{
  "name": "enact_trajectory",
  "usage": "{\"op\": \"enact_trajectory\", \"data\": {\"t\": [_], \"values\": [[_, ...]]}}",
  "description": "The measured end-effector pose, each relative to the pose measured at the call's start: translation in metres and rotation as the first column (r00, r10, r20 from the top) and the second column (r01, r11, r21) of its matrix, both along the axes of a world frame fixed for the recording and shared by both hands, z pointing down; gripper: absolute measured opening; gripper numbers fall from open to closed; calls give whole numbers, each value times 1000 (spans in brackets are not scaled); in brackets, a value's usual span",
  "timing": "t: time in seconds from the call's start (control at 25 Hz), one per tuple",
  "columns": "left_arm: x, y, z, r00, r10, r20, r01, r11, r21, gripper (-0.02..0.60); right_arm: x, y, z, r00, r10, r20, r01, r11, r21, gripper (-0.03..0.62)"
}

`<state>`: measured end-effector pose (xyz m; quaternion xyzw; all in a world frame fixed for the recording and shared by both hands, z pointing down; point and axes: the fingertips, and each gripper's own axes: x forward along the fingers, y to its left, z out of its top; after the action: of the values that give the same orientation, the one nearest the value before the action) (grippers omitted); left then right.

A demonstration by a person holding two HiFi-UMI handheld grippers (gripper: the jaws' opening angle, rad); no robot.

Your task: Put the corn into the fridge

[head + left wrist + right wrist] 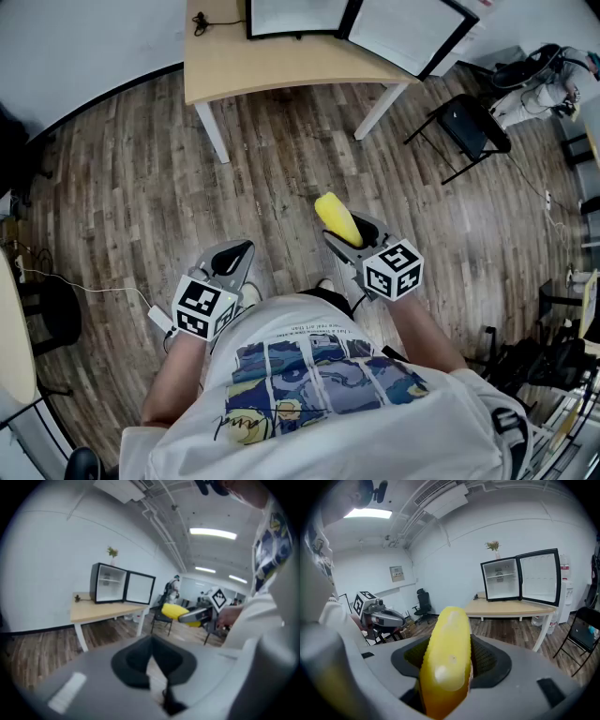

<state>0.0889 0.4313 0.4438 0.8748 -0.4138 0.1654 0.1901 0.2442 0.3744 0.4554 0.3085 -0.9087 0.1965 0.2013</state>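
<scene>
Between the jaws of the right gripper [449,665], the smooth yellow corn cob [446,630] is clamped, grasp done. The left gripper [152,660] has its jaws together, empty. The open black fridge [501,581] on the pale wooden table [511,607] stands well apart, so carrying and placing are left.

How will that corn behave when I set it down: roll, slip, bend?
The corn looks stiff: it juts straight from the right gripper without sagging. Its rounded, glossy body would probably roll once released, and might slip.
</scene>
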Motion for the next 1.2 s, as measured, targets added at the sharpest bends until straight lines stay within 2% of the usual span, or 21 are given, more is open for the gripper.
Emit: {"op": "enact_trajectory", "data": {"t": [0.24,0.4,0.6,0.84,1.04,1.2], "values": [[-74,12,11,998,40,41,-40,999,10,9,-66,12,1,999,34,-8,-33,999,16,255],[-97,9,24,997,68,39,-68,998,-10,9,-80,17,3,997,69,-26,-69,997,-15,255],[-81,-18,23,996,89,-18,-89,996,-1,9,-77,-6,4,993,120,-17,-121,992,-46,255],[-72,-67,15,997,70,-34,-71,997,-14,9,-81,-71,12,995,95,-9,-95,995,-34,255],[-70,-114,19,994,104,30,-103,994,-44,9,-91,-143,6,998,67,-11,-67,998,14,255],[-64,-168,9,996,78,47,-77,997,-21,9,-86,-193,3,999,49,-15,-48,998,37,255]]}}
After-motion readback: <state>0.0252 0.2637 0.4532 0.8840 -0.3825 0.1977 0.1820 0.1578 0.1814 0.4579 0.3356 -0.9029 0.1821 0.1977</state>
